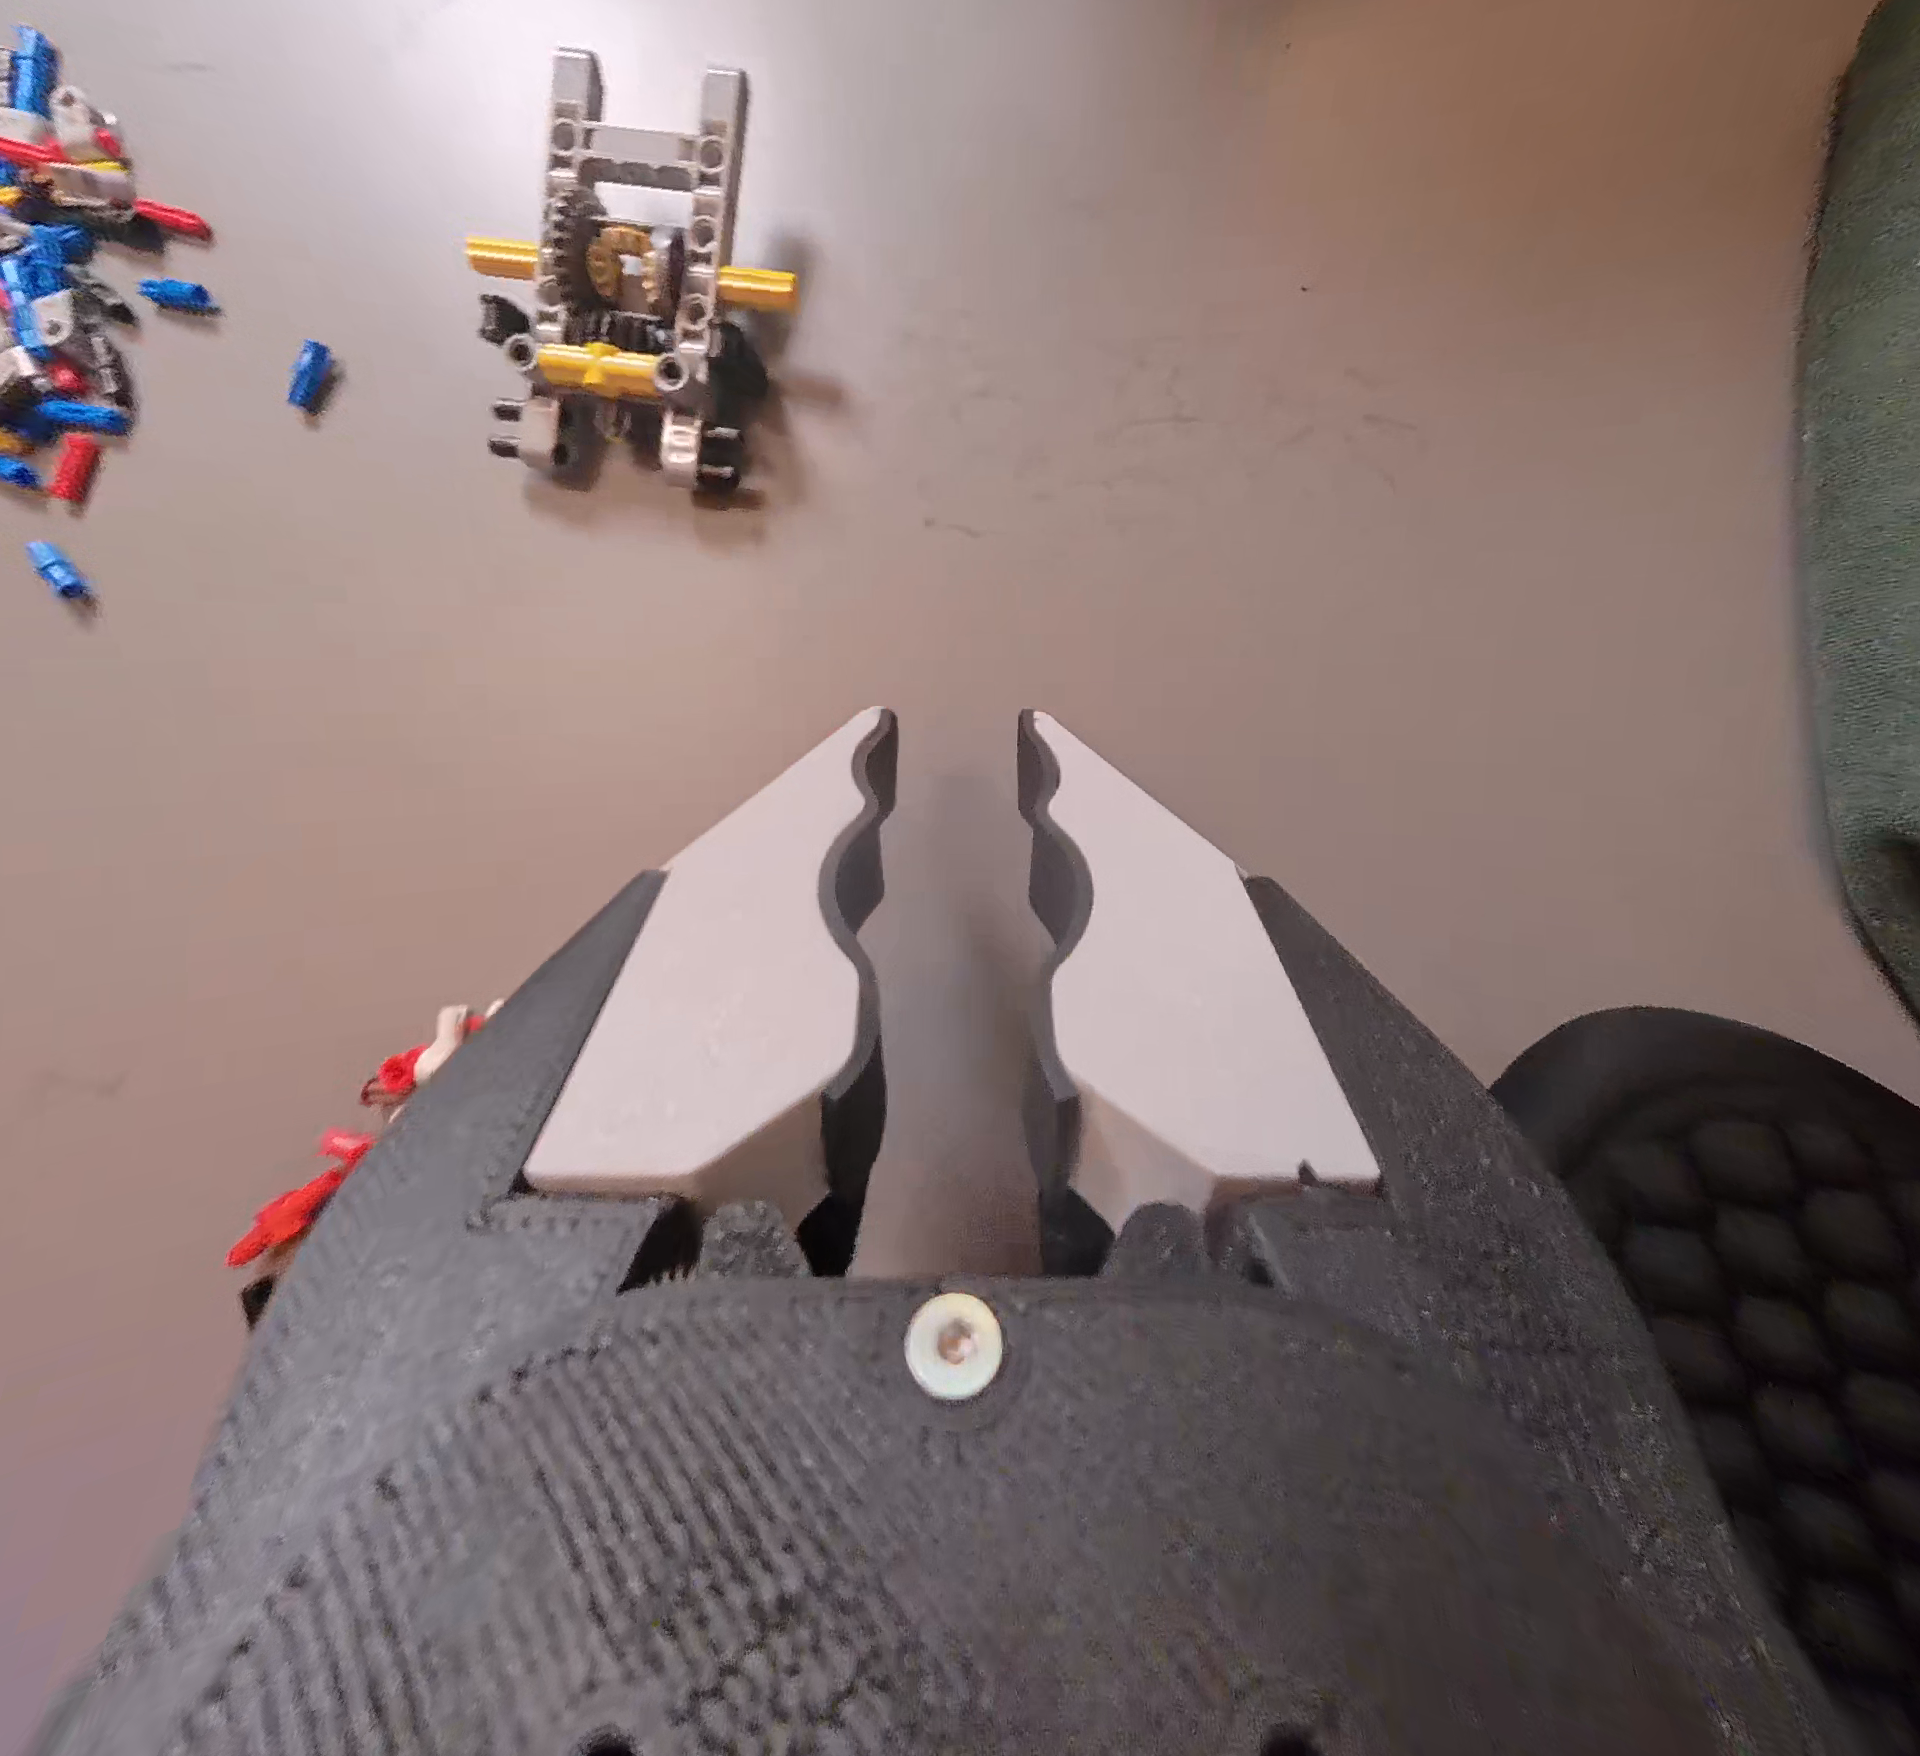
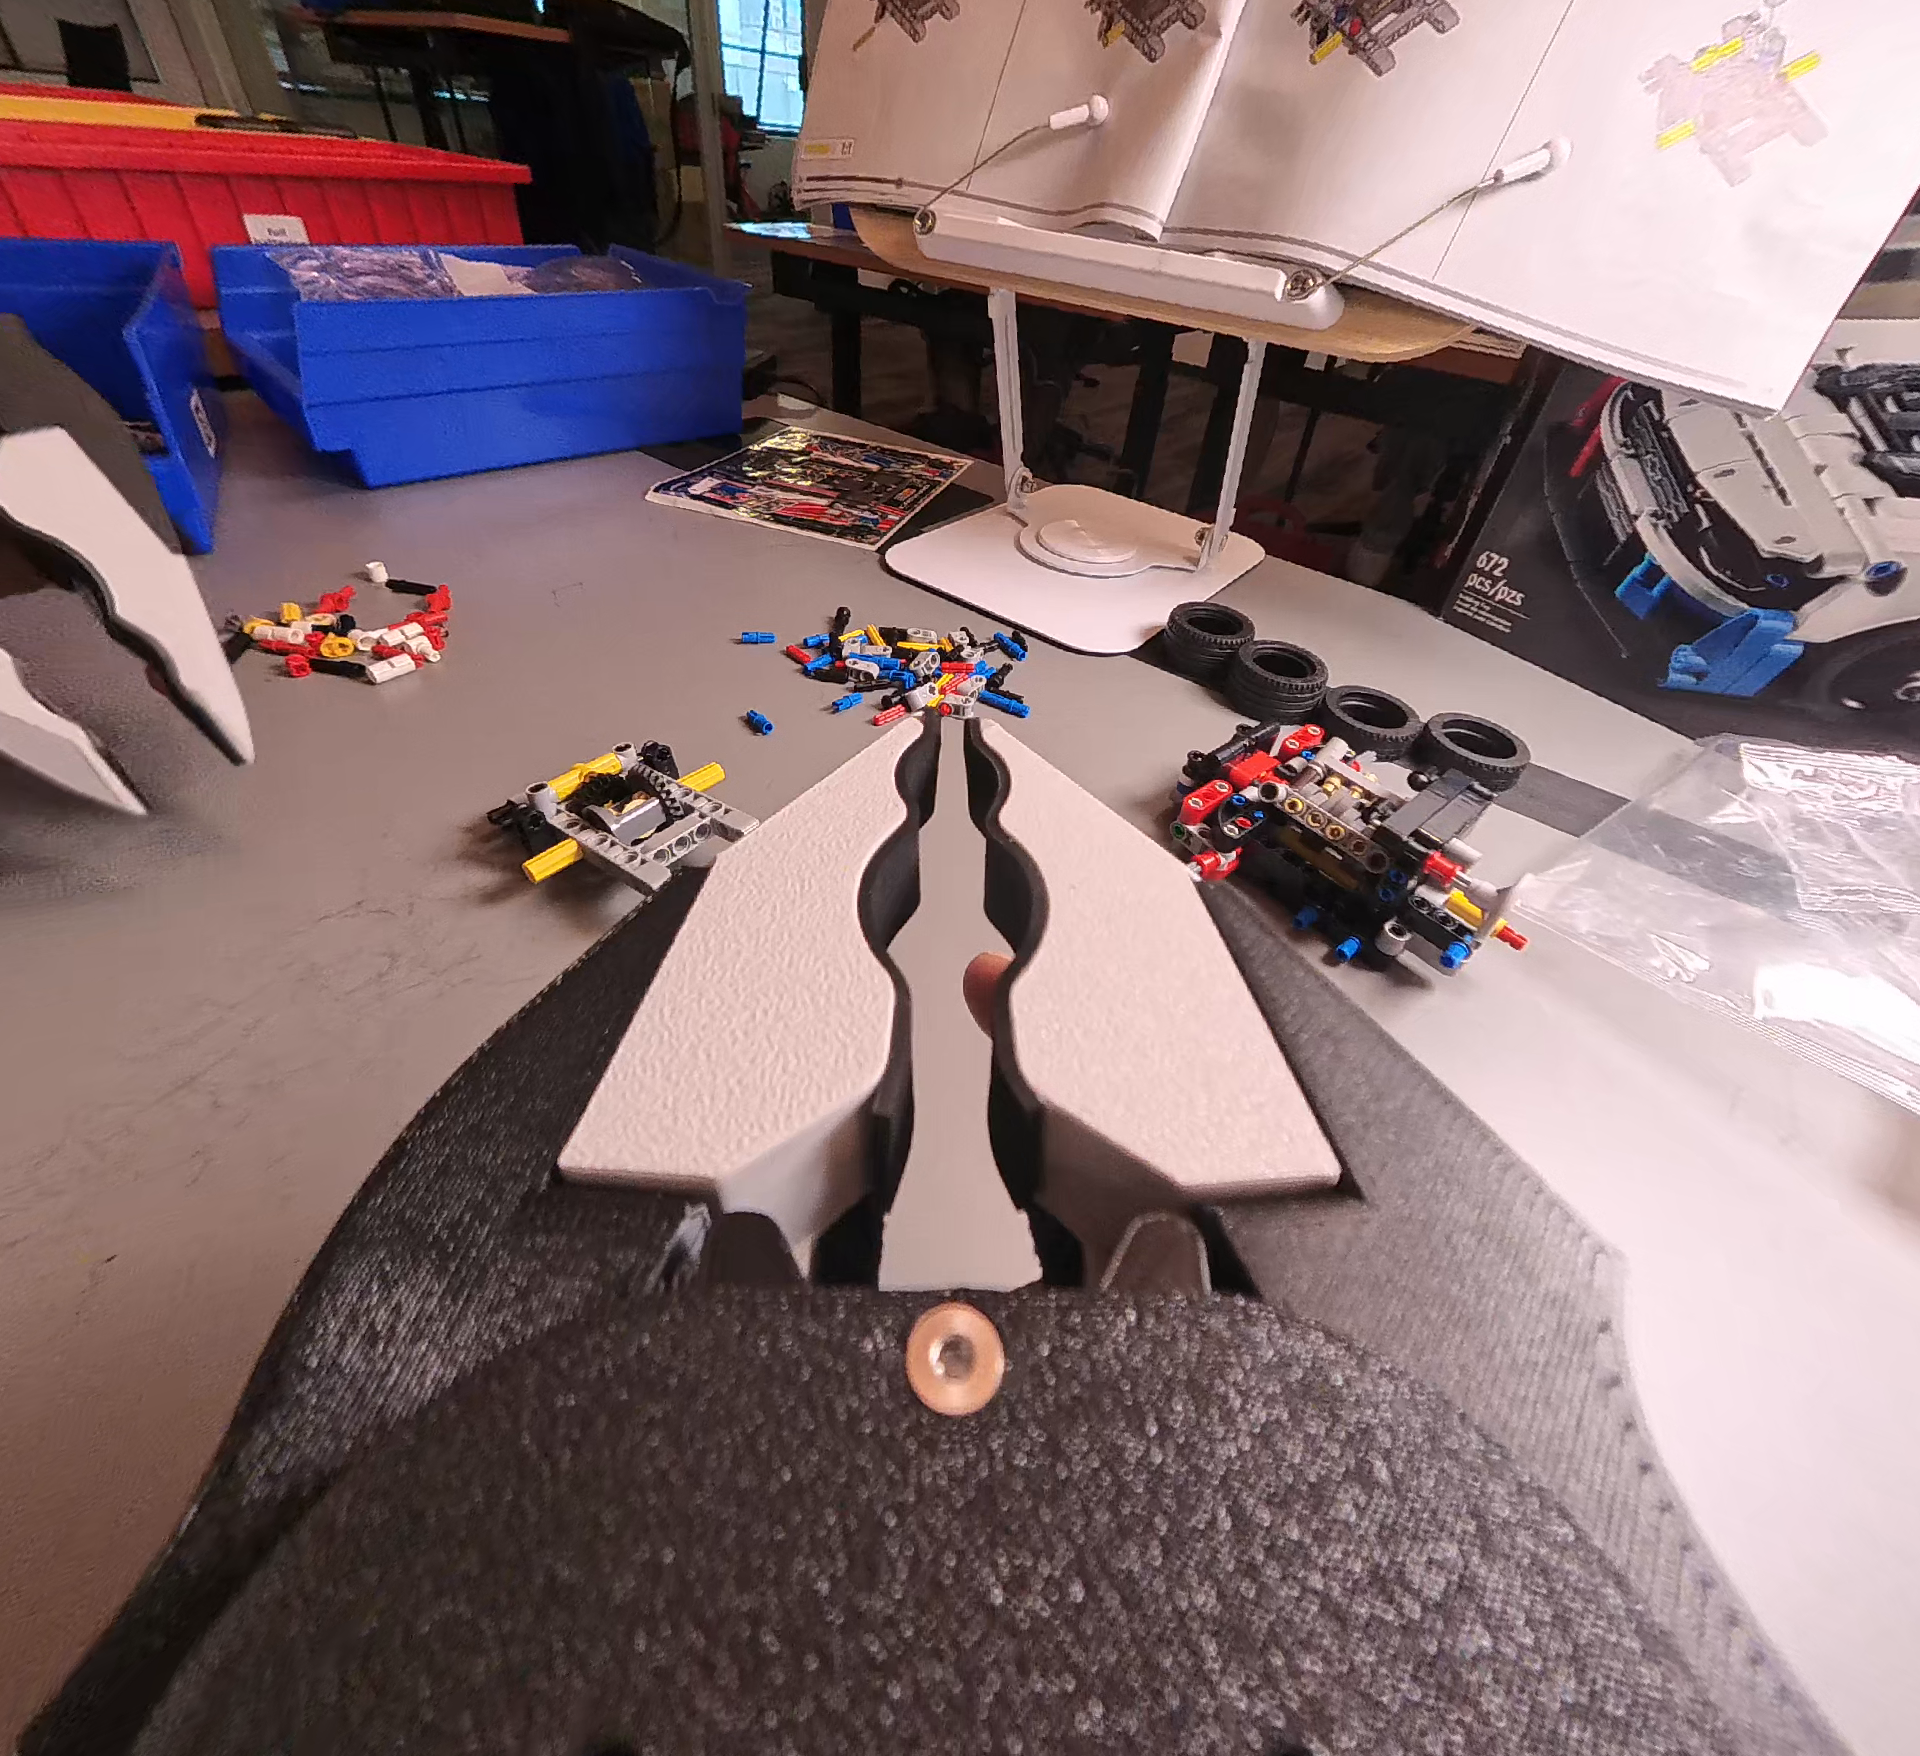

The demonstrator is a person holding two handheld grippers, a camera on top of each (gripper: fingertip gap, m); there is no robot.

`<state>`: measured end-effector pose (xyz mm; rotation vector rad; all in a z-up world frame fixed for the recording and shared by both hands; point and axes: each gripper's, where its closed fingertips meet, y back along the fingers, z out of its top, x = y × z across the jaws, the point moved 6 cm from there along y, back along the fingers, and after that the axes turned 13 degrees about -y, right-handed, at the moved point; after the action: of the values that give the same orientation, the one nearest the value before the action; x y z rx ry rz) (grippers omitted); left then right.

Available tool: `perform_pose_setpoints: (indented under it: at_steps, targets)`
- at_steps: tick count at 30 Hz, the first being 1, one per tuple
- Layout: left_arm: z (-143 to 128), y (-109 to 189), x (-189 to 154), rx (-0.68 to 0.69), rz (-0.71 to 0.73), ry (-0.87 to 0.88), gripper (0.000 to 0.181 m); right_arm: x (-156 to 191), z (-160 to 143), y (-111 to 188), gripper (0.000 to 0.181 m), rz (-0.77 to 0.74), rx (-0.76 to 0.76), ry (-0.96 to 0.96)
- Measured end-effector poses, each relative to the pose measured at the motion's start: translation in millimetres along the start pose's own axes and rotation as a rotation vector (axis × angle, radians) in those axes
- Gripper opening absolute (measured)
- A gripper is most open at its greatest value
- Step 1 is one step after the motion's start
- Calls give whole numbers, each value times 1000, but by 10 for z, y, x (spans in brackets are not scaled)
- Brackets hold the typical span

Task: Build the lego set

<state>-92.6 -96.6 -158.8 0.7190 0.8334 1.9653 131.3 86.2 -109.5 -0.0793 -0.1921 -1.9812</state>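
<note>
Left gripper (image 1: 958, 719): pointed steeply down at the bare table (image 1: 1247, 459); nothing is held, and a gap is kept between the fingertips, so the fingers are somewhat spread. In the right wrist view it is seen at the left edge (image 2: 192, 781), raised above the table.
Right gripper (image 2: 948, 727): aimed low and forward across the table toward the manual stand; nothing is pinched, and the tips are drawn nearly together with a narrow slit left between them.
Frame (image 1: 634, 272): a small grey assembly with yellow axles and a gear, laid flat on the table ahead and left of the left gripper, apart from both grippers (image 2: 621, 807).
Chassis (image 2: 1340, 833): a larger red, black and grey build, set to the right of the right gripper, just beside four tyres (image 2: 1351, 698).
Loose parts: one pile (image 2: 914, 662) is spread just beyond the right fingertips; a second pile (image 2: 348, 626) is placed farther left.
Manual (image 2: 1351, 44): held open on a white stand (image 2: 1081, 563) behind the parts.
Bins (image 2: 468, 356): blue, at the far left of the table.
</note>
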Motion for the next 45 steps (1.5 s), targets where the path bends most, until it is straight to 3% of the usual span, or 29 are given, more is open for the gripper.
perform_pose_setpoints:
  at_steps: [5,10,13,18,27,45]
  targets:
    - [-133,260,85,-73,52,48,26,-5,-9,-2,3,0,4,-1]
    - [-325,726,228,-175,171,144,26,-6,-20,-7,3,1,9,-2]
    - [-551,858,273,-114,237,205,23,-1,-35,-16,3,3,16,-4]
    - [-820,728,286,35,252,260,18,17,-57,-32,3,7,26,-3]
    - [-958,483,369,185,243,261,15,18,-73,-34,3,13,35,0]
    - [-997,431,391,169,185,338,6,39,-136,-67,3,30,70,4]
